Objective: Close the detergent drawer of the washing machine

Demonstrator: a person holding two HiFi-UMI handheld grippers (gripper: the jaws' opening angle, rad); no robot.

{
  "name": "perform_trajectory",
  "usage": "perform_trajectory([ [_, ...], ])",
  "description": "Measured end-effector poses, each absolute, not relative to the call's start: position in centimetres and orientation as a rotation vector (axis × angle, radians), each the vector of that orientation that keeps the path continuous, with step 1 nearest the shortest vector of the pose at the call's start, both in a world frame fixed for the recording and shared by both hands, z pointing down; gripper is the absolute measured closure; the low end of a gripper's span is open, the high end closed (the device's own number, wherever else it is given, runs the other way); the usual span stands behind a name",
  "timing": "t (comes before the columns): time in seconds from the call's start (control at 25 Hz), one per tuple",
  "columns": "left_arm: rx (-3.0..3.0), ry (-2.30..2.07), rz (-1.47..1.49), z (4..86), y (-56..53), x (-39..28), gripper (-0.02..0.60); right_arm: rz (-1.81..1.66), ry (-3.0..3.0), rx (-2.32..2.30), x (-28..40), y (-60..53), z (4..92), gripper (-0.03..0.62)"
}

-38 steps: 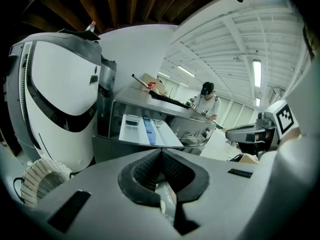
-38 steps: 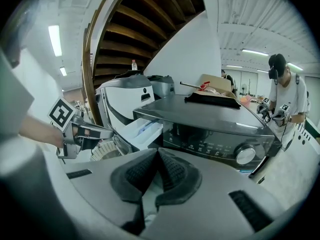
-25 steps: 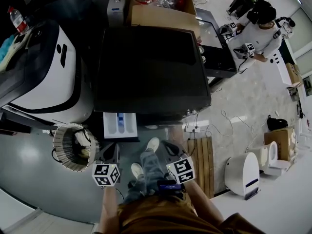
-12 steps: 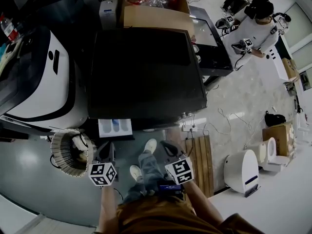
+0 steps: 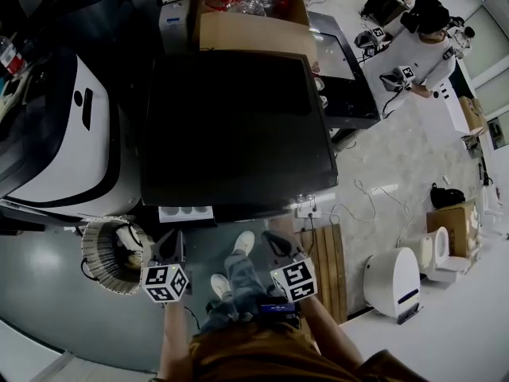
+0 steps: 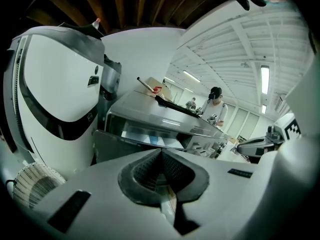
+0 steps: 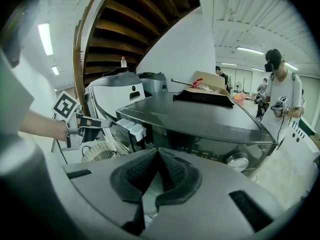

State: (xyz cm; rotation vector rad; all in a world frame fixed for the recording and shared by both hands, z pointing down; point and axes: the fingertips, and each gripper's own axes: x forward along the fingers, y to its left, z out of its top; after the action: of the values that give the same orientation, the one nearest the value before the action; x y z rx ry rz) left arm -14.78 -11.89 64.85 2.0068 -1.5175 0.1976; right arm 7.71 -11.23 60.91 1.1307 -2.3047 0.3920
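Observation:
The dark washing machine (image 5: 231, 126) fills the middle of the head view. Its detergent drawer (image 5: 185, 212) sticks out a short way at the front left, with white compartments showing. My left gripper (image 5: 173, 235) is shut and empty, its tip right at the drawer's grey front panel (image 6: 117, 146). The right gripper view shows the left gripper (image 7: 107, 124) touching the drawer (image 7: 131, 129). My right gripper (image 5: 274, 241) is shut with nothing in it, held back from the machine's front near the control dial (image 7: 236, 161).
A white machine (image 5: 64, 134) stands at the left, a ribbed round basket (image 5: 111, 253) below it. Behind the washer sits a cardboard box (image 5: 254, 22). A power strip, a wooden board (image 5: 326, 261) and a white appliance (image 5: 394, 281) lie right. A person (image 5: 421, 46) stands far right.
The drawer has slid inward and now sticks out much less. My left gripper has moved forward with it. The right gripper has hardly moved.

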Motion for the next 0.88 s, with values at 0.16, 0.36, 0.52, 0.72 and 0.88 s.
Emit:
perform_trajectory([
  [0.16,2.004,-1.53,0.19,64.9,-13.3,-14.9,0.558,0.41,-2.301,1.126,7.5,-11.9,61.2,0.582],
  [0.36,2.006,-1.538,0.184,64.8,-14.5,-15.0,0.558,0.419,-2.298,1.119,7.4,-12.7,61.3,0.582],
  [0.52,2.003,-1.542,0.184,64.8,-15.6,-15.2,0.558,0.422,-2.306,1.108,7.0,-13.4,61.1,0.582],
  [0.72,1.984,-1.536,0.141,65.0,-16.8,-15.3,0.557,0.415,-2.319,1.09,6.3,-14.1,61.1,0.582],
  [0.88,1.979,-1.531,0.124,65.0,-16.8,-15.5,0.557,0.404,-2.332,1.087,5.7,-14.4,60.7,0.582],
])
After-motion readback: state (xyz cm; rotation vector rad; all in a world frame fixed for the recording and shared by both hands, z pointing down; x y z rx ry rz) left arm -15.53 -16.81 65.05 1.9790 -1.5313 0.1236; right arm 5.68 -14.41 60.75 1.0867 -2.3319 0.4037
